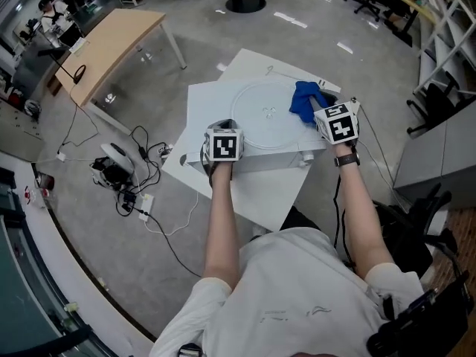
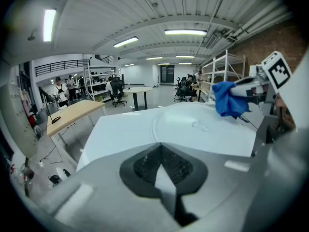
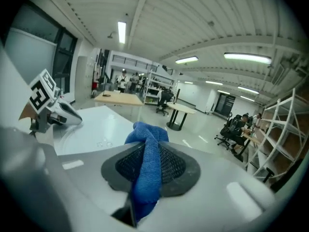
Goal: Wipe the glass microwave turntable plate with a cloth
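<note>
Nearest me: a person's white T-shirt [image 1: 297, 296], with two bare forearms reaching forward to a white flat surface [image 1: 204, 103]. At left I log the left gripper [image 2: 160, 148], jaw tips closed together with nothing I can make out between them. It sits at the surface's near edge, just beside the rim of the round clear glass turntable plate [image 1: 264, 121], which lies flat on that surface. At right, the right gripper [image 3: 150, 151] is clamped on a crumpled blue cloth [image 1: 303, 101] held over the plate's right rim; I cannot tell whether they touch.
</note>
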`<state>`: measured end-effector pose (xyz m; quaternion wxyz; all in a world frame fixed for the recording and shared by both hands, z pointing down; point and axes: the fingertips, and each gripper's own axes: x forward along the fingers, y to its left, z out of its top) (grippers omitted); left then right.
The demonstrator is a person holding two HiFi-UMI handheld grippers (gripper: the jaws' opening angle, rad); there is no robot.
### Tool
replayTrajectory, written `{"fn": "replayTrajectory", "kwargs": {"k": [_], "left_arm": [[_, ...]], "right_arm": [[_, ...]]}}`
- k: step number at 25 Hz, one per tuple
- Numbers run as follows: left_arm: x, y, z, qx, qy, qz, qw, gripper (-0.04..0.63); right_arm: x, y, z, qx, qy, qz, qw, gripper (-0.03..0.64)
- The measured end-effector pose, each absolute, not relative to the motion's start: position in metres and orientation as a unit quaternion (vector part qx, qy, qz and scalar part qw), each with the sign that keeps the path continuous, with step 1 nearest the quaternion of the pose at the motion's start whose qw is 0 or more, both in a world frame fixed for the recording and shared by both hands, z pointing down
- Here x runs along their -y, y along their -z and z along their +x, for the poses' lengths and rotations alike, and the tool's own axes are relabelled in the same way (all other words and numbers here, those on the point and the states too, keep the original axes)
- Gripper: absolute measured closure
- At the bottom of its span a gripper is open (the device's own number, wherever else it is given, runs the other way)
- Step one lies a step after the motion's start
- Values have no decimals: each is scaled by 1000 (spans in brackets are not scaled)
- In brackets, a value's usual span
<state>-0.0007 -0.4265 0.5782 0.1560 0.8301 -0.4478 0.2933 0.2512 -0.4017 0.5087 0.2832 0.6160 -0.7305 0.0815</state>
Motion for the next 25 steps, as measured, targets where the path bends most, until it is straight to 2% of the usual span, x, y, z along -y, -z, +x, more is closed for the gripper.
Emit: {"fn": "replayTrajectory", "kwargs": {"k": [6, 10, 16, 20, 25], "left_arm": [[411, -547, -12, 454, -197, 855, 157, 594], [367, -509, -17, 441, -115, 878, 145, 595], [259, -433, 3, 417, 3, 906, 78, 594], [168, -411, 9, 424, 35, 904, 34, 594], [44, -412, 12, 450, 26, 892, 23, 594]], "right_arm": [[302, -463, 238, 721, -59, 672, 161, 540], [242, -460, 215, 722, -65, 676, 129, 546], [182, -428, 182, 762, -13, 642, 85, 548], [108, -416, 162, 767, 18, 638, 66, 548], [4, -417, 155, 770, 0, 637, 26, 546]]}}
